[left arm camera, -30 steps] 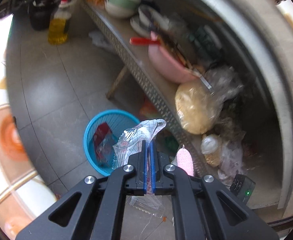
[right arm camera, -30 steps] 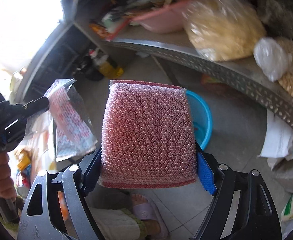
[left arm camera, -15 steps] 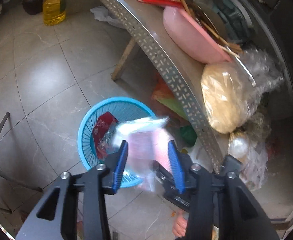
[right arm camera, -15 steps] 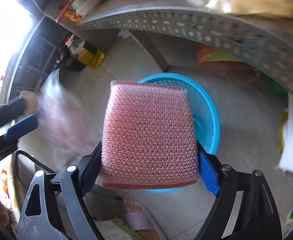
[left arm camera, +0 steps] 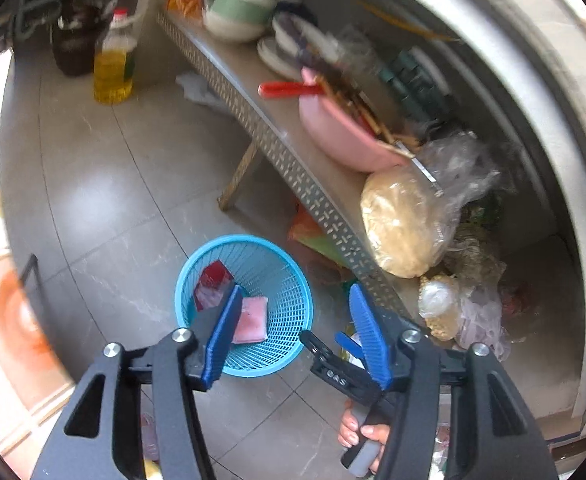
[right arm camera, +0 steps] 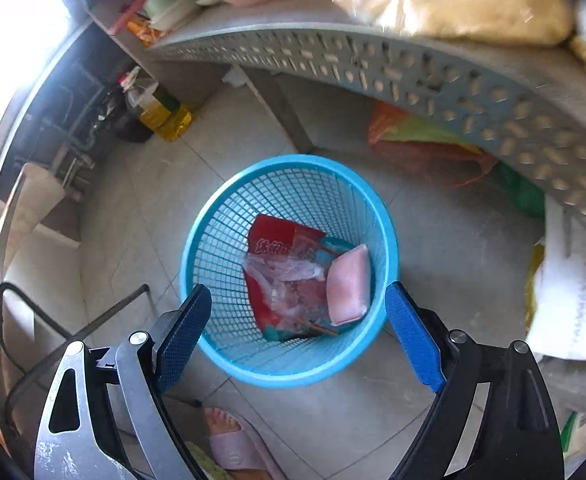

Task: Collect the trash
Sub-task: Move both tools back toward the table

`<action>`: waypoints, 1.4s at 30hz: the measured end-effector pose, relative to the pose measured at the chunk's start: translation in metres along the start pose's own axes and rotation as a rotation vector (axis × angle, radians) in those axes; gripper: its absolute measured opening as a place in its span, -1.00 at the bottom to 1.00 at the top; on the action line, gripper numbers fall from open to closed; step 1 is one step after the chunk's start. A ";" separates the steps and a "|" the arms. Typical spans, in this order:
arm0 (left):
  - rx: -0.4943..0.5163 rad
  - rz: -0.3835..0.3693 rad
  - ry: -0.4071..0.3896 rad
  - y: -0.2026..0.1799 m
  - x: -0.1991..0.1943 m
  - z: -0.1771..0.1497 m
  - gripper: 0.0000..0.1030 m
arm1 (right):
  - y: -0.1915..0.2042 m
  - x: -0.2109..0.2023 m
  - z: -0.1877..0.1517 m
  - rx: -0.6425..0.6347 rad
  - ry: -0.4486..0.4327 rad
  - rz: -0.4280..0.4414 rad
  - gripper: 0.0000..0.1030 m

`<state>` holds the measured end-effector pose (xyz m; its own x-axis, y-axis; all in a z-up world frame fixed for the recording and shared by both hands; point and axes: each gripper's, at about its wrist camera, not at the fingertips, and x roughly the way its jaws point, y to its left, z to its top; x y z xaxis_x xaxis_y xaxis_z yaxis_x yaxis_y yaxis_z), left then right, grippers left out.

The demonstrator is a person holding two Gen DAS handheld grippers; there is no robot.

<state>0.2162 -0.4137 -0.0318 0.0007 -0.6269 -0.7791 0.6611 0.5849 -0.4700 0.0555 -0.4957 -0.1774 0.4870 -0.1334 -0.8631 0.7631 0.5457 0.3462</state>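
Right wrist view shows the right claw point(right arm camera: 297, 320) wide open and empty above the blue basket point(right arm camera: 213, 216), where the pink sponge point(right arm camera: 349, 284) and the wrapper point(right arm camera: 289, 272) lie. The left claw point(left arm camera: 293, 328) has just been opening, nothing between its pads. The basket is light; a low claw could tip it. Grey tile floor point(left arm camera: 133, 168), crowded metal shelf point(left arm camera: 277, 140) beside it.

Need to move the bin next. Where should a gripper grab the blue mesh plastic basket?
Take the blue mesh plastic basket by its thick top rim, from above, one finger inside and one outside. It stands upright and open-topped; the near rim is bare, while the pink sponge leans against the far-right wall.
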 end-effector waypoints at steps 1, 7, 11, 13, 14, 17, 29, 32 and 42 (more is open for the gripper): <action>0.012 0.000 -0.018 -0.003 -0.011 -0.004 0.13 | 0.002 -0.008 -0.005 -0.012 -0.013 0.003 0.64; 0.081 0.004 -0.109 -0.010 -0.075 -0.034 0.38 | 0.035 -0.057 -0.029 -0.121 -0.077 0.010 0.64; 0.120 0.051 -0.168 -0.002 -0.117 -0.063 0.51 | 0.065 -0.093 -0.040 -0.218 -0.132 0.001 0.70; 0.130 0.091 -0.198 0.006 -0.138 -0.078 0.58 | 0.081 -0.110 -0.042 -0.267 -0.157 -0.002 0.78; 0.124 0.110 -0.216 0.013 -0.150 -0.085 0.60 | 0.089 -0.119 -0.042 -0.287 -0.173 -0.002 0.78; 0.077 0.151 -0.277 0.032 -0.181 -0.106 0.67 | 0.110 -0.141 -0.044 -0.338 -0.221 -0.003 0.84; -0.040 0.267 -0.476 0.087 -0.271 -0.167 0.87 | 0.197 -0.189 -0.071 -0.523 -0.303 -0.019 0.85; -0.045 0.284 -0.504 0.093 -0.285 -0.179 0.89 | 0.214 -0.192 -0.083 -0.598 -0.312 -0.022 0.85; -0.084 0.314 -0.570 0.116 -0.322 -0.219 0.89 | 0.262 -0.206 -0.123 -0.799 -0.363 -0.037 0.85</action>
<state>0.1289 -0.0315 0.0734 0.5971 -0.5811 -0.5531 0.5040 0.8081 -0.3049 0.1034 -0.2236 0.0458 0.6764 -0.3434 -0.6516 0.3216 0.9336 -0.1582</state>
